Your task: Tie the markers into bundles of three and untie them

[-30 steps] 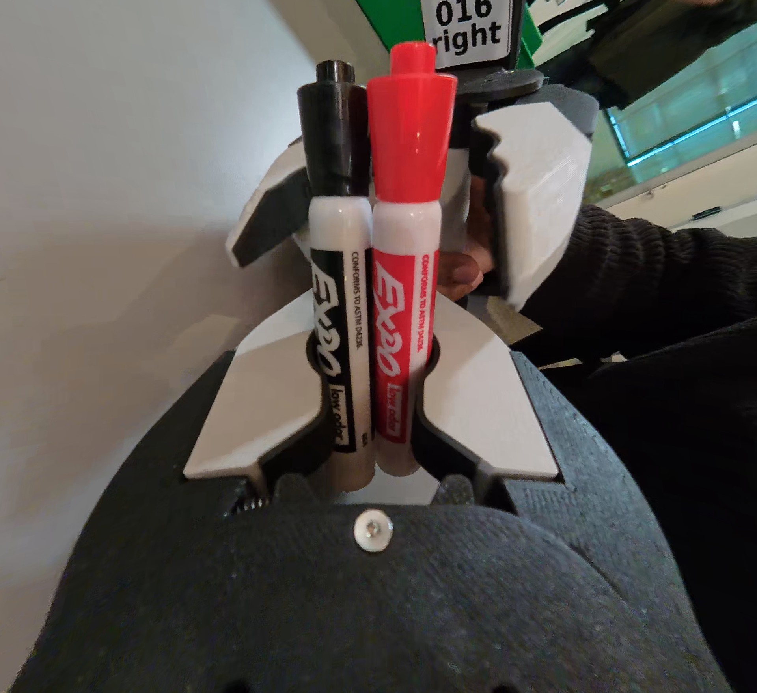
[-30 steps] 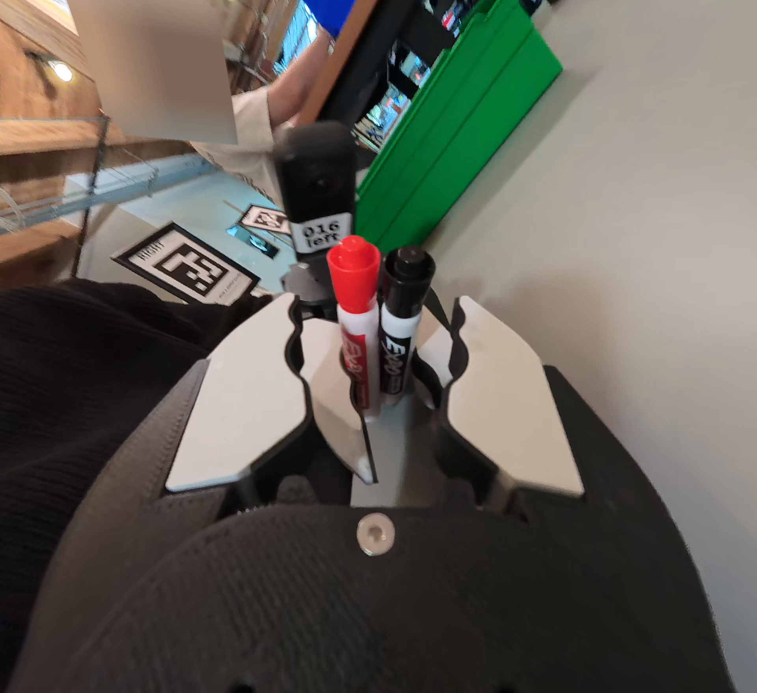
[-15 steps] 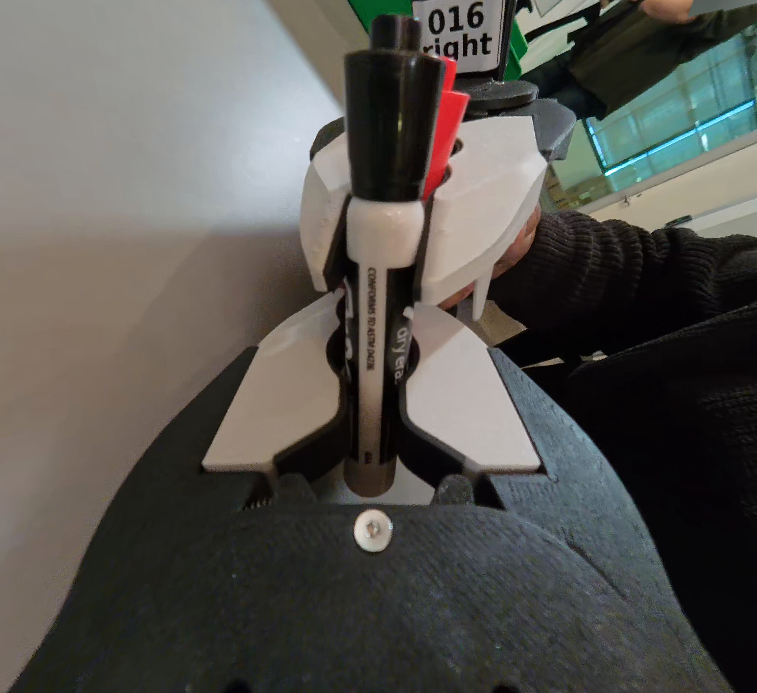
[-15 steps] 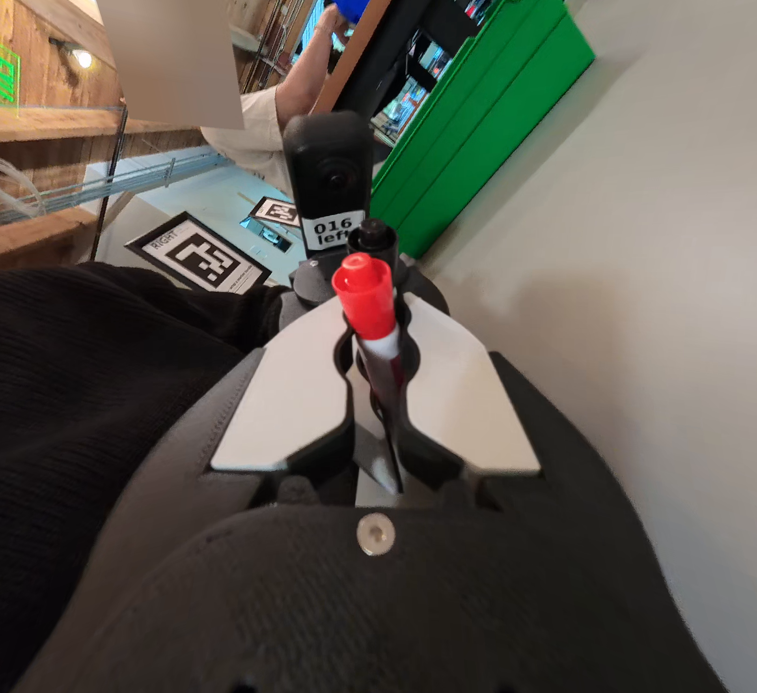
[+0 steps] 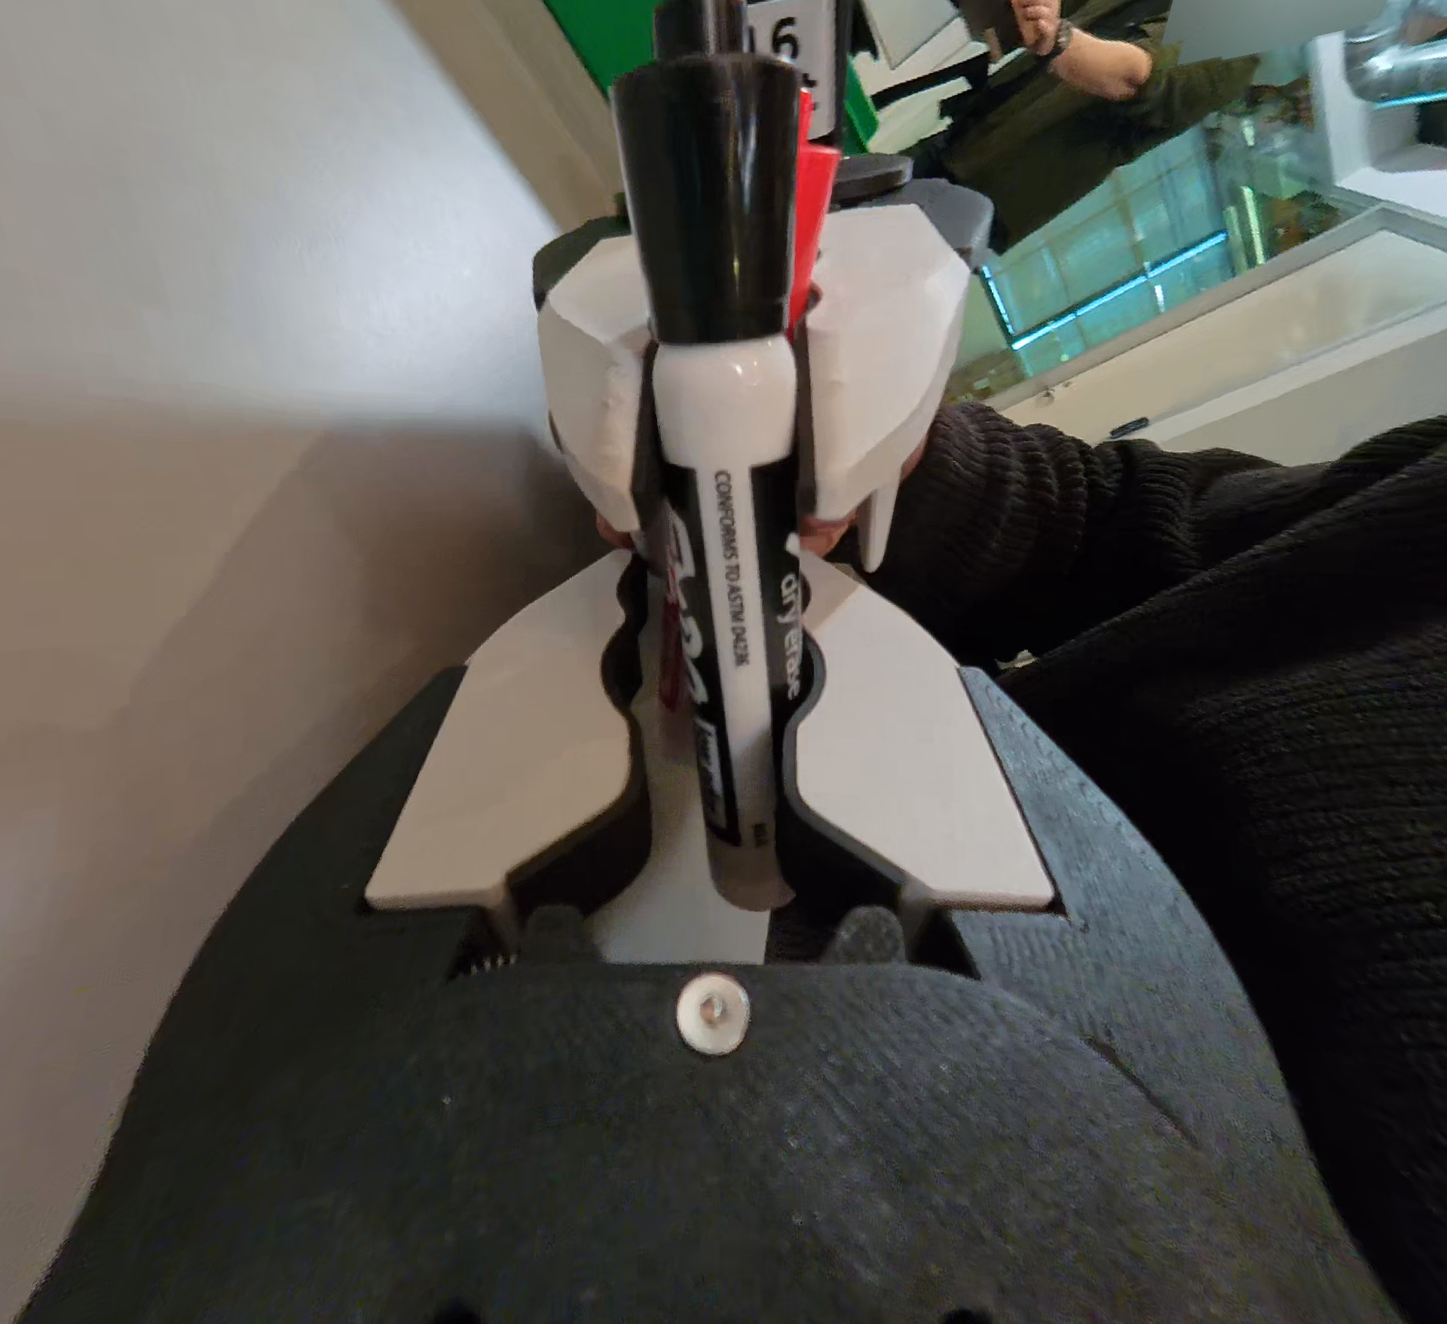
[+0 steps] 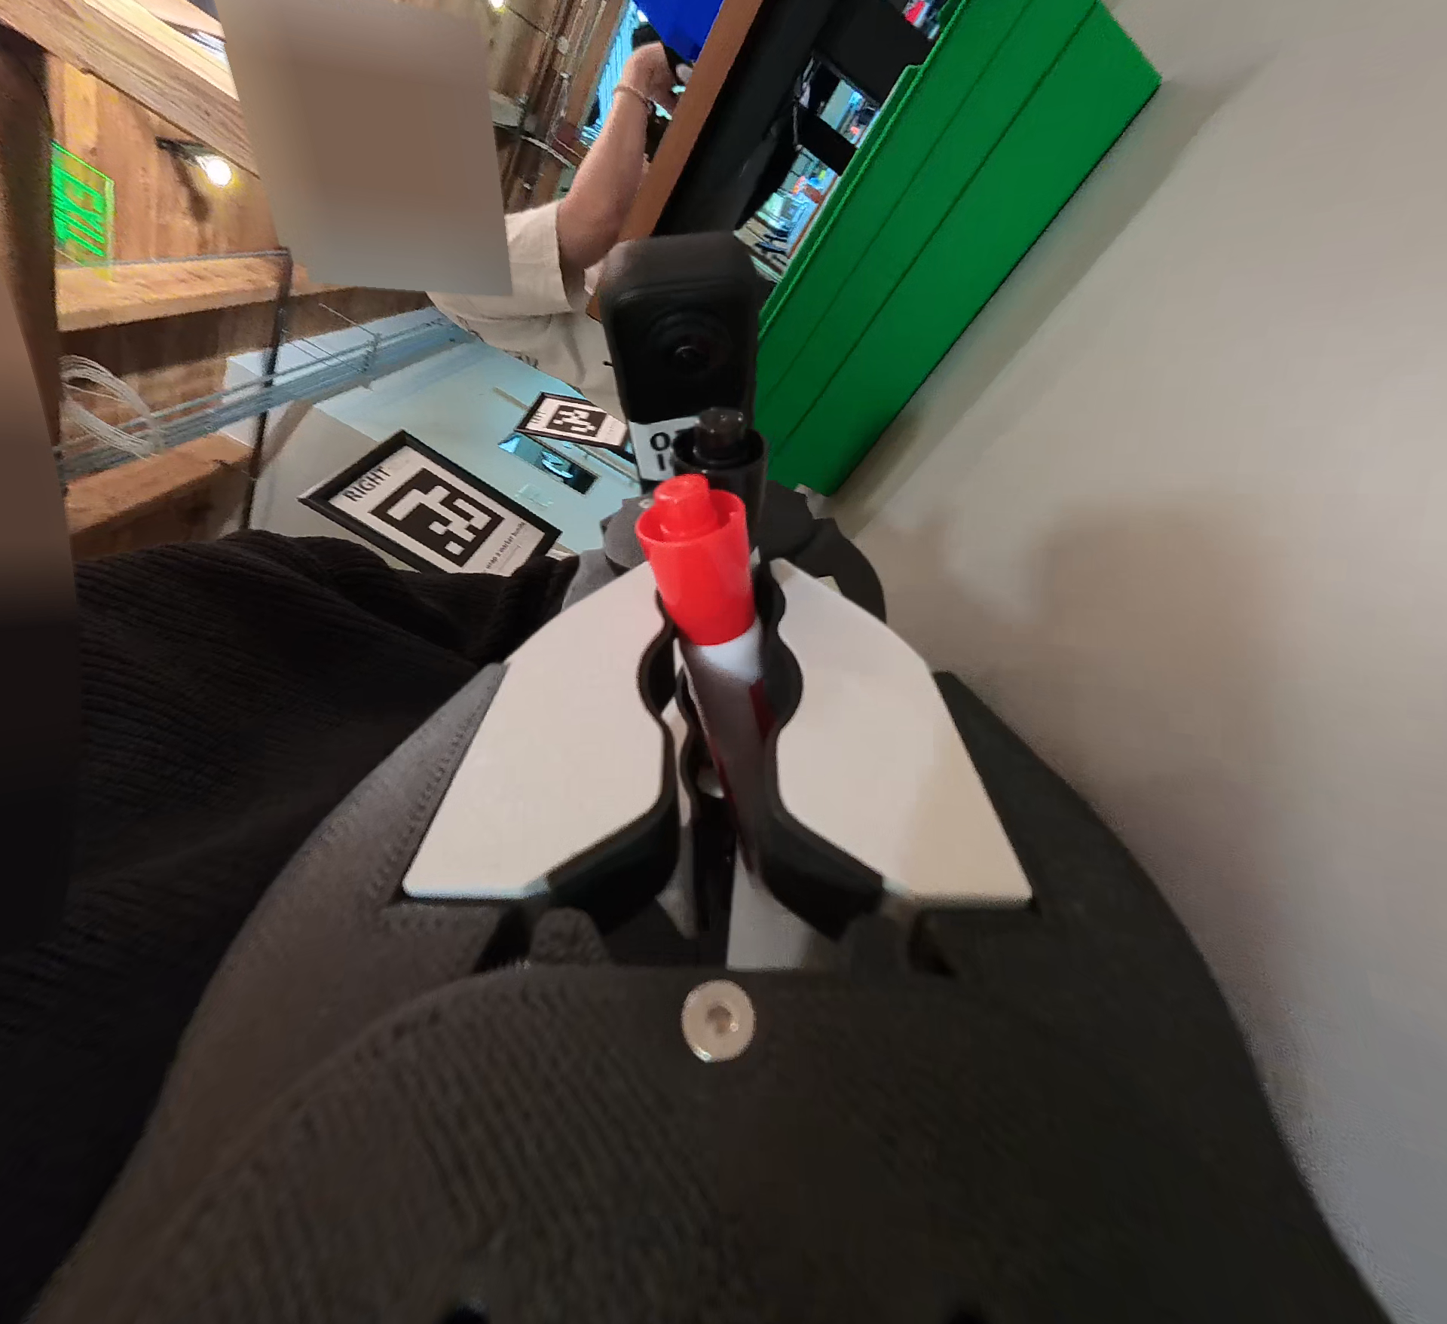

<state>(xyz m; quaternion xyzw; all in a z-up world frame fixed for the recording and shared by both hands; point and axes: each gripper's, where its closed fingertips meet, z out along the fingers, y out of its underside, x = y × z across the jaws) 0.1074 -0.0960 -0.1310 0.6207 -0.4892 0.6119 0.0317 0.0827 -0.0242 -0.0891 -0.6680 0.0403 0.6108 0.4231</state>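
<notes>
Black marker [image 5: 716,582] runs lengthwise between both grippers, cap end pointing away from left gripper [image 5: 716,629], whose jaws sit slightly apart w/ the barrel loose between them. Right gripper [image 6: 716,668] faces it, clamped on the marker pair nearer the caps. Red marker [image 6: 709,582] lies tight beside the black one. Green bins [image 6: 940,229] stand beyond the black marker's cap, well apart; nothing blocks. No tie or third marker visible.

Pale grey tabletop [image 6: 1221,503], smooth and matte, tilted in both wrist views. Green bins [image 6: 940,253] stacked, resting directly on it at the far edge. Soft shadow across the bare surface.
</notes>
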